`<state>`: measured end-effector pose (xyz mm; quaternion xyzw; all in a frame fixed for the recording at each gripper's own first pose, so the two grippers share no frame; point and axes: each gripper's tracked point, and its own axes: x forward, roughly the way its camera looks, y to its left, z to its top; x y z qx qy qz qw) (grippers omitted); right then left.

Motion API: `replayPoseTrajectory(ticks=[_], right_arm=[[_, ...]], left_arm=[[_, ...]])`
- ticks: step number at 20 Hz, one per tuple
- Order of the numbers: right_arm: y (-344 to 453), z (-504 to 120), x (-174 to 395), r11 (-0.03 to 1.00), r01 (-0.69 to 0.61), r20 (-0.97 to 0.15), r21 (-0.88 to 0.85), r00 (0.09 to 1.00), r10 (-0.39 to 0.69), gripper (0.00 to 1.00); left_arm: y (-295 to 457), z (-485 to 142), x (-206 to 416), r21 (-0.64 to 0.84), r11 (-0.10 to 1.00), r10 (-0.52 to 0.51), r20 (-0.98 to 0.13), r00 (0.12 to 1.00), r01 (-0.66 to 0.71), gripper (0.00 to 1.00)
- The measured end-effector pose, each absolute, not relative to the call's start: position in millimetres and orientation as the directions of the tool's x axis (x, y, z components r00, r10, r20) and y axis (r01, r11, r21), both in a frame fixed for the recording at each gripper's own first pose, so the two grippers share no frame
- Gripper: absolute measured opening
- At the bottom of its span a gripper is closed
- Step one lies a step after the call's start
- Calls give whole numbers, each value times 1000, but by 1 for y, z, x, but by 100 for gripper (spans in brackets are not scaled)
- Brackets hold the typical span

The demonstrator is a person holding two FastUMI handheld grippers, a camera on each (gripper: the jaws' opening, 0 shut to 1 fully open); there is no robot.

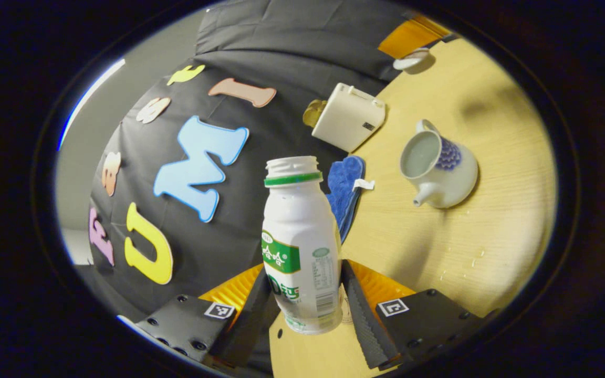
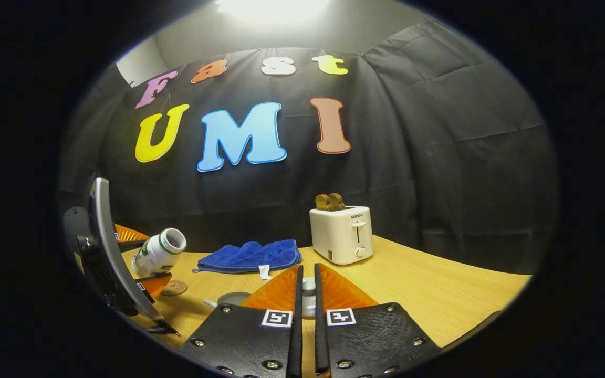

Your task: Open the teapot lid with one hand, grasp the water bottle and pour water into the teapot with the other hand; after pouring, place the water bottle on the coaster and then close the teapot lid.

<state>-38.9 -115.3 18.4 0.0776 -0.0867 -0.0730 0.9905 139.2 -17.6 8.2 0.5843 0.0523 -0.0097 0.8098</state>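
A white, capless water bottle (image 1: 300,236) with a green band sits between the fingers of my left gripper (image 1: 308,310), which is shut on its lower body. In the right gripper view the bottle (image 2: 159,251) is tilted, mouth up and to the right, held by the left gripper (image 2: 142,261) above the table. The white and blue teapot (image 1: 439,168) stands open on the table, off to the right of the bottle; its rim (image 2: 233,298) peeks up beside my right fingers. My right gripper (image 2: 308,272) is shut on the teapot lid (image 2: 308,290); the lid (image 1: 411,59) hangs far off. A round brown coaster (image 2: 175,287) lies below the bottle.
A white toaster (image 2: 342,233) with bread in it stands at the back of the wooden table (image 2: 439,294). A blue cloth (image 2: 250,256) lies to its left, also visible behind the bottle (image 1: 345,189). Water drops (image 1: 465,262) dot the table near the teapot.
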Motion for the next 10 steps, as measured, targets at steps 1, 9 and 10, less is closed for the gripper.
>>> replayPoseTrajectory(ticks=[1,9,10], right_arm=[[-116,17,-40,977,130,164,171,974,-158,9],[-121,18,-45,971,121,174,206,972,-158,10],[-122,19,-46,970,119,177,211,971,-158,10]], left_arm=[[-20,6,141,956,279,42,-101,994,86,89],[-38,2,146,993,37,37,-116,993,115,89],[-39,2,146,993,16,36,-115,993,115,89]])
